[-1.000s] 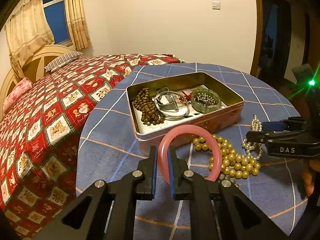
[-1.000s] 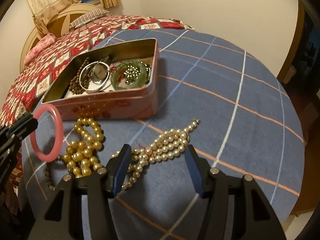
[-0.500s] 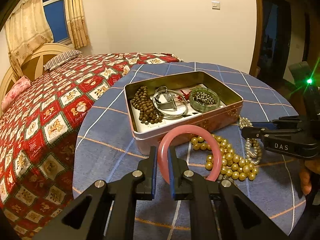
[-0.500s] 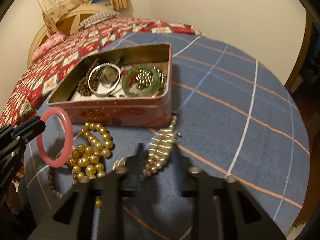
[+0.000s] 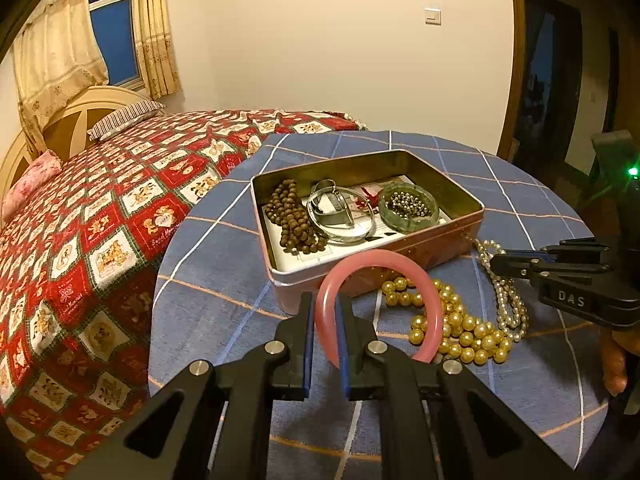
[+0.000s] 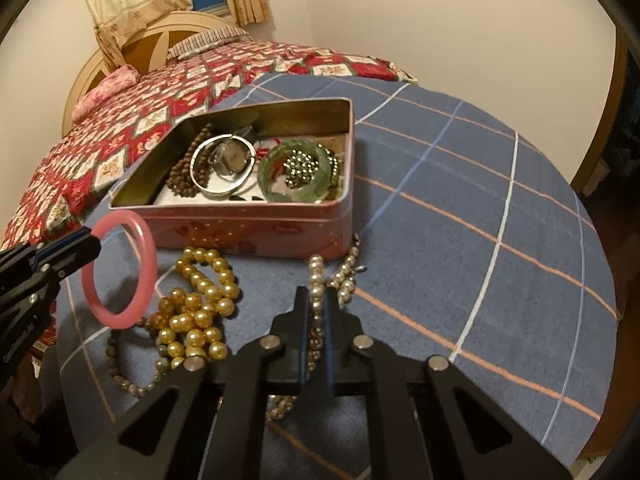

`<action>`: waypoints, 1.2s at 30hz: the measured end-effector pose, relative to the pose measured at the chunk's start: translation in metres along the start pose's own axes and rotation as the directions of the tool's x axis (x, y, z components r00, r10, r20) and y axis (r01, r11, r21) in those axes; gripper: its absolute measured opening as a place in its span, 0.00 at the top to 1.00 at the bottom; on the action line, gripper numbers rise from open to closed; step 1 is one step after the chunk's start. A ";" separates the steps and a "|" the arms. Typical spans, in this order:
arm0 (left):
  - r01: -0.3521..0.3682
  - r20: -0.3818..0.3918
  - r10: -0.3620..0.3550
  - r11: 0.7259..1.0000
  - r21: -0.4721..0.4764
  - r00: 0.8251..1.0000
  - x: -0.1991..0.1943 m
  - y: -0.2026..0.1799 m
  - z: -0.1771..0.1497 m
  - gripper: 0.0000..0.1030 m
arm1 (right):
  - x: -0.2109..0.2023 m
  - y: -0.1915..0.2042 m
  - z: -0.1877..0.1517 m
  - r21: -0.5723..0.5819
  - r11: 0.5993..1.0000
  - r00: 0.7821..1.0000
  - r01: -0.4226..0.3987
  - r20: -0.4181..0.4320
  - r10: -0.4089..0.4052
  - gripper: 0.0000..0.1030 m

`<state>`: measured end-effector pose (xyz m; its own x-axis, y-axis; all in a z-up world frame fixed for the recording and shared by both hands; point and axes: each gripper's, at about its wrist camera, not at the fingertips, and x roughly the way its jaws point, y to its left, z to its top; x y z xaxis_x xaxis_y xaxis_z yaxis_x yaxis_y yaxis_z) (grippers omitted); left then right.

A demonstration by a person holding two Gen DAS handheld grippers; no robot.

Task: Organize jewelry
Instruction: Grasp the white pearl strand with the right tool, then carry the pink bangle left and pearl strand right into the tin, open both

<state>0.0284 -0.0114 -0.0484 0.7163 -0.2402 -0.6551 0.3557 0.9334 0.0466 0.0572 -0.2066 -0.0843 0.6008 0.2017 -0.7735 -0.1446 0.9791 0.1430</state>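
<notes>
Left gripper [image 5: 324, 320] — jaws pinching the pink bangle [image 5: 384, 264] by its rim, ring held upright just in front of the pink tin [image 5: 452, 236], lower centre of the left wrist view. In the right wrist view the same bangle [image 6: 148, 256] hangs at mid-left, off the desk [image 6: 460, 220] surface.

Right gripper [image 6: 316, 316] — jaws pressed in on the small-pearl strand [image 6: 316, 272], bottom centre of its own view; the strand runs up toward the tin's near corner. Seen side-on at the right edge of the left wrist view, this gripper [image 5: 500, 262] sits on the same strand [image 5: 506, 308].

Gold bead necklace [image 6: 200, 304] heaped on the blue checked cloth, between bangle and pearl strand, touching neither gripper. A darker bead string [image 6: 120, 376] trails out lower left.

Tin is open, centre frame. Inside: brown wooden beads [image 5: 294, 220] at left, silver bangle [image 5: 344, 216] with a watch in the middle, green bangle [image 5: 408, 208] ringing small metal beads at right.
</notes>
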 end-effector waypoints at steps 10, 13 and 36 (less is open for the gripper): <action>-0.009 0.048 0.009 1.000 -0.004 0.999 -0.013 0.006 0.017 0.91 | -0.036 0.005 0.014 -0.012 1.000 0.996 -0.020 0.087 0.021 0.91; -0.013 0.068 0.013 1.000 0.001 0.998 -0.015 0.008 0.027 0.91 | -0.047 0.009 0.021 -0.022 1.000 0.993 -0.023 0.115 0.025 0.91; -0.063 0.098 0.061 0.998 0.015 0.993 0.014 0.024 0.088 0.91 | -0.041 0.025 0.092 -0.081 0.994 0.980 -0.072 0.182 0.086 0.91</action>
<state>0.0998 -0.0160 0.0094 0.7920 -0.2074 -0.5742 0.3187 0.9426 0.0992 0.1016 -0.1883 0.0076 0.7189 0.2862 -0.6334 -0.2507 0.9567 0.1478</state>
